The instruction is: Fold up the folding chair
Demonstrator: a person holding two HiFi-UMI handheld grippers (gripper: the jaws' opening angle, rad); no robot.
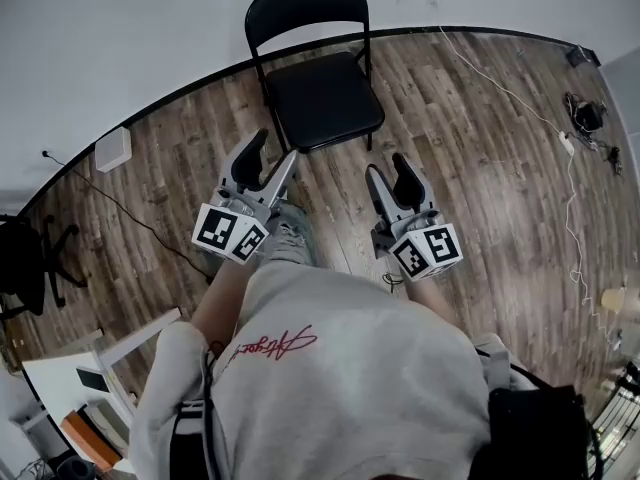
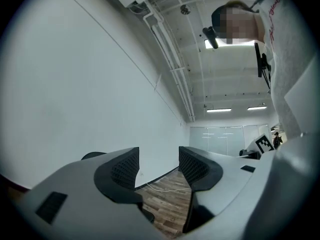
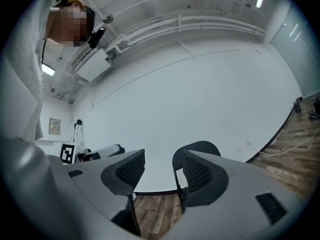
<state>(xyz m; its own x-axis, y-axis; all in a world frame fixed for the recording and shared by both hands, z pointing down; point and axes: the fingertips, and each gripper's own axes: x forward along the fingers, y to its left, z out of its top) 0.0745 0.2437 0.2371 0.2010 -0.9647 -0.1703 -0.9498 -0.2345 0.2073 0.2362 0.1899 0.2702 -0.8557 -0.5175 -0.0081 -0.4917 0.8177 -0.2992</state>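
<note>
A black metal folding chair with a padded seat (image 1: 320,103) is standing unfolded on the brown wood-plank floor (image 1: 480,178), its curved backrest nearest the white wall (image 1: 120,38). The person in a grey sweatshirt (image 1: 350,368) is holding both grippers near the seat's front edge, touching nothing. The left gripper (image 1: 272,153) is gaping, released, with only floor showing between its jaws. The right gripper (image 1: 387,168) is likewise hanging released and empty, the chair's backrest showing beyond it.
</note>
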